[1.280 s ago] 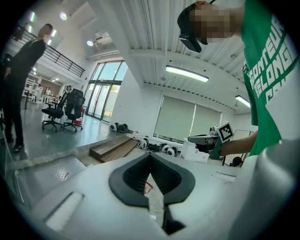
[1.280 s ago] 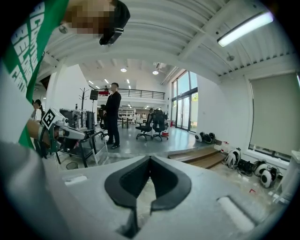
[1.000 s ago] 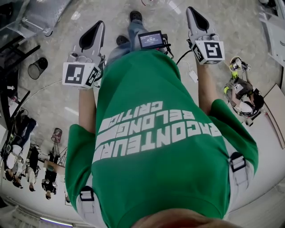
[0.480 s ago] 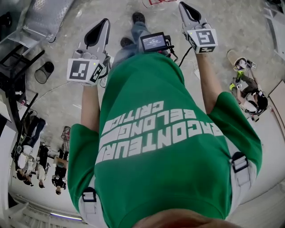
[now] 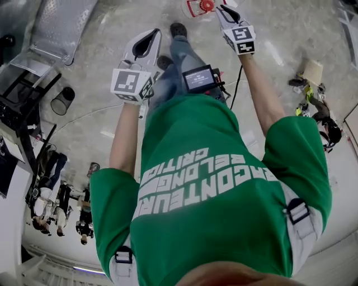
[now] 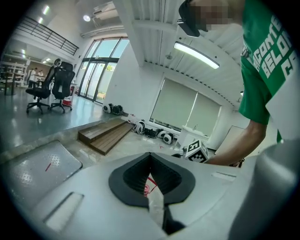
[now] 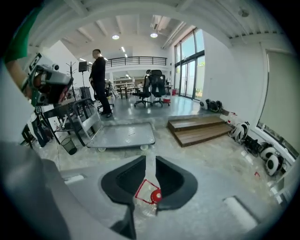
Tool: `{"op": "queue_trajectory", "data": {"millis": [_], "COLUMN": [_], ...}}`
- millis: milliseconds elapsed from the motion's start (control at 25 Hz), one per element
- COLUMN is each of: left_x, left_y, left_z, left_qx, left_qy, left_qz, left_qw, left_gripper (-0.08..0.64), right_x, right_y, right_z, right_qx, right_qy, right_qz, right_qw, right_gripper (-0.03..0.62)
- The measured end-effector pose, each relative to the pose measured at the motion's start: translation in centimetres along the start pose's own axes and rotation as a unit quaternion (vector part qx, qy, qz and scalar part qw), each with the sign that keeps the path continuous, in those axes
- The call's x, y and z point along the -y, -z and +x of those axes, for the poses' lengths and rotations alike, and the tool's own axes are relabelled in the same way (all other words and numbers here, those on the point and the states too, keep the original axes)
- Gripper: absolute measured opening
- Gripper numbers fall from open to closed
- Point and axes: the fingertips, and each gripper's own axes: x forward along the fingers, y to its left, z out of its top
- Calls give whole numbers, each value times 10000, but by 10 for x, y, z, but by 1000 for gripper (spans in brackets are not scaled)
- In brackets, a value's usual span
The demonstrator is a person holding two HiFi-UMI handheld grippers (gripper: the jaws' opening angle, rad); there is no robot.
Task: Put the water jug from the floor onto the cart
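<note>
The water jug [image 5: 204, 6] is clear plastic with a red cap and a red handle, and it stands on the floor at the top edge of the head view. My right gripper [image 5: 222, 8] points down at it from just beside it. In the right gripper view the jug [image 7: 146, 199] shows through the narrow gap of that gripper [image 7: 150, 159]; its jaws have just been opening and nothing is between them. My left gripper [image 5: 154, 34] hangs lower left of the jug, tips together and empty. The grey flat cart [image 5: 59, 28] lies at upper left, and shows as cart [image 7: 122, 136] ahead.
A low wooden step platform [image 7: 201, 126] lies right of the cart. A black bin [image 5: 62, 100] and a black table frame [image 5: 17, 100] stand at the left. A person [image 7: 99, 70] stands beyond the cart, near office chairs. Round gear [image 7: 269, 157] lines the right wall.
Both grippers have moved toward the top of the head view and sunk toward the floor. The jug has come further into view, and the right gripper now reaches beside it.
</note>
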Motion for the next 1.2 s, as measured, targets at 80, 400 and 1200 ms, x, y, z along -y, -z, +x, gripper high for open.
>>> {"op": "queue_trajectory", "data": {"millis": [80, 400, 1200], "left_x": [3, 10, -25], "left_y": [12, 49, 103], "left_z": [16, 53, 60], "left_qx": [-88, -419, -698], "left_qy": [97, 368, -36], "left_qz": [-81, -300, -717], "left_qw": [9999, 9980, 9950], "left_gripper": [17, 17, 17], "right_x": [3, 12, 16], "right_y": [29, 135, 256], "right_z": [25, 117, 226], "right_qx": [-269, -1496, -2674], "right_qy": [-48, -92, -37], "right_qz": [74, 501, 617], "right_qw": [9996, 9874, 9616], "right_gripper": [78, 261, 308]}}
